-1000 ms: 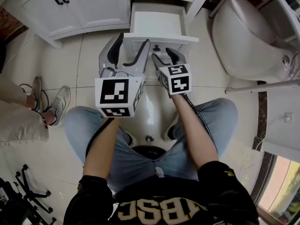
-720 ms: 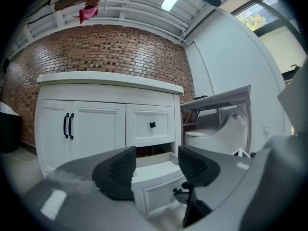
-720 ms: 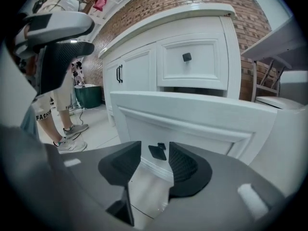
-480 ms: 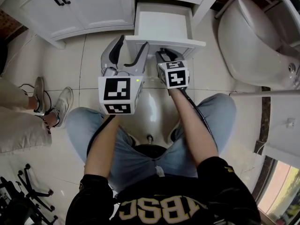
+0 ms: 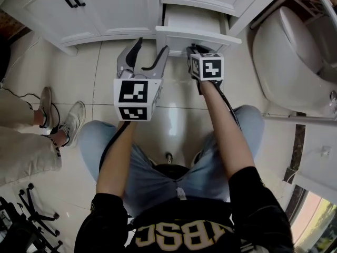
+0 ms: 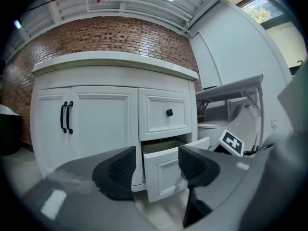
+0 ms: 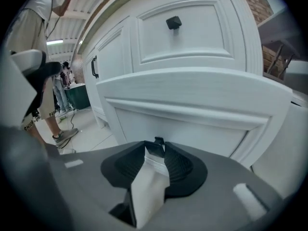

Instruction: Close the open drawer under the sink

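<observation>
One drawer [image 5: 210, 36] half-open — right gripper [image 5: 192, 49] on it

A bathroom – white vanity cabinet [image 5: 105, 9], toilet [image 5: 295, 57], glossy tiled floor [image 5: 100, 73] – against a brick wall [image 6: 110, 35]

Glossy tile floor [image 5: 102, 70] beneath white cabinet [image 5: 113, 9], toilet [image 5: 292, 51]

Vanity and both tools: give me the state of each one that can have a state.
lower drawer: partly open, front standing out from the cabinet.
upper drawer: shut.
cabinet doors: both shut.
left tool: open, nothing between its jaws.
right tool: shut on the knob of the lower drawer.
</observation>
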`<state>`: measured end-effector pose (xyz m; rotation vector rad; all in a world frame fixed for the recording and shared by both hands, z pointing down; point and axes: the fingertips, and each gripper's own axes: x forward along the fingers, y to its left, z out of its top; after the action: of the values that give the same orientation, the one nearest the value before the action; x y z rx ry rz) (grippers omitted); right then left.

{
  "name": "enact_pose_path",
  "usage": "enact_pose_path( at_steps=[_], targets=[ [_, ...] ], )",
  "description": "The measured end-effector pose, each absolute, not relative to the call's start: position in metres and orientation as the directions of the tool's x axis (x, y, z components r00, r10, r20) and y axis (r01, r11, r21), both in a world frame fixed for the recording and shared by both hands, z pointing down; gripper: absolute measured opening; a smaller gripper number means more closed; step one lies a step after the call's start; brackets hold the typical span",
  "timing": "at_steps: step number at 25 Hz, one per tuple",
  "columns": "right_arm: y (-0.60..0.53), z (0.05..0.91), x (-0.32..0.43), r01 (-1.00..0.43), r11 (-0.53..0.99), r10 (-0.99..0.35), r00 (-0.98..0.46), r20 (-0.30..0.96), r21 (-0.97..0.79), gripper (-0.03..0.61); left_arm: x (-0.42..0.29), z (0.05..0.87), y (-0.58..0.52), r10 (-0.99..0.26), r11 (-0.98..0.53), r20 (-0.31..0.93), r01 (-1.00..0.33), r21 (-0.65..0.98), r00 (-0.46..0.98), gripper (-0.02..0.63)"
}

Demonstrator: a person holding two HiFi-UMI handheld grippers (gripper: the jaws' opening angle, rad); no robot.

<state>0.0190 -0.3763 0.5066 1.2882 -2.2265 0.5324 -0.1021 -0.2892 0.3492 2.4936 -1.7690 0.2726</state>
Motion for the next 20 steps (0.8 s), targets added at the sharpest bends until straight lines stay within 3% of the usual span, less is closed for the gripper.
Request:
enact_pose_path(
  at_steps=[9,13,17,20],
  targets=[
    [-0.482,0.504,0.021,-0.873,0.478,-0.720,-0.323,0.614,0.101,0.126,-0.129,0.352,-0.300,-0.933,-0.301,0.203,-0.954,0.007,0.296,0.276],
    [-0.484,0.502,0.044,-0.850,0.423,-0.705,-0.091,0.703,0.314,0.124,-0.129,0.351,-0.297,-0.928,-0.315,0.201,-0.949,0.020,0.313,0.276],
    [-0.482,0.510,0.023,-0.811,0.546,-0.678,-0.281,0.679,0.209,0.124,-0.121,0.346,-0.293,-0.922,-0.343,0.189,-0.939,0.002,0.337,0.276],
    [-0.458,0.508,0.030,-0.757,0.622,-0.637,-0.342,0.691,0.198,0.081,-0.116,0.341,-0.288,-0.916,-0.366,0.182,-0.930,-0.017,0.357,0.276]
  ],
)
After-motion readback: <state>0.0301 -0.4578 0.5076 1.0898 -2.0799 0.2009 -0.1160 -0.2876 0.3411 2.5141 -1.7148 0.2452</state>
